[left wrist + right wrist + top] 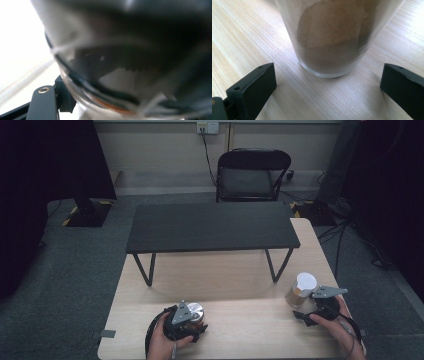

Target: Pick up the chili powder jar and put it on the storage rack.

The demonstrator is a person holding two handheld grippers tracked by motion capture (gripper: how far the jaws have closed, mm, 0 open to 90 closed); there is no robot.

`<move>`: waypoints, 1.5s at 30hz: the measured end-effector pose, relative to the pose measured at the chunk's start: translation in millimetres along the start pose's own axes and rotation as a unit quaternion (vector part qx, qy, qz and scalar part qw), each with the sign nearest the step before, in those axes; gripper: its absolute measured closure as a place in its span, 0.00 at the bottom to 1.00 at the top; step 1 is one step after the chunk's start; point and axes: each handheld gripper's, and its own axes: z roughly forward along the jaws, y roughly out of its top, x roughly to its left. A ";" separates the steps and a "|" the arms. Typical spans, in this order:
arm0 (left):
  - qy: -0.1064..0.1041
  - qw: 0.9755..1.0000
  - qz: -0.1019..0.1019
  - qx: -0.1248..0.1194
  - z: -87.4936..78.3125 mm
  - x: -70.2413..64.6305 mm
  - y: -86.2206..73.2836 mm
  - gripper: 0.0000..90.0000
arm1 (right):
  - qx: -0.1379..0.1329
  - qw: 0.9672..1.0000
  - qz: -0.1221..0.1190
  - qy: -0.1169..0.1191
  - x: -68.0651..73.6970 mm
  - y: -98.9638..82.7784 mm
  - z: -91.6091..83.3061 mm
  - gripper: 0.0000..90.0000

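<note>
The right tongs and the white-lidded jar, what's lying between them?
Nothing. In the right gripper view, bare wooden table runs from the open right tongs to the jar, which stands just ahead of the jaws, untouched.

The jar [130,62] at the left gripper [192,327] is one dark blur — its contents unreadable.

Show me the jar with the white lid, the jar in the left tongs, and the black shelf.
White-lidded jar [305,283], high view, on its lid.
Jar in the left tongs [195,310], high view, on its metal lid.
Black shelf [210,226], high view, on its top.
</note>
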 end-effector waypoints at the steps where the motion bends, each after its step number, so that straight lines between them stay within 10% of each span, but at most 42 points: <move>1: 0.001 1.000 0.001 0.000 0.0 -0.7 0.2 0.33 | 0.000 1.000 0.000 0.000 0.0 0.0 0.0 0.00; 45: 0.010 1.000 -0.003 -0.004 -36.4 11.2 52.6 0.34 | 0.000 1.000 0.000 0.000 0.0 0.0 0.0 0.00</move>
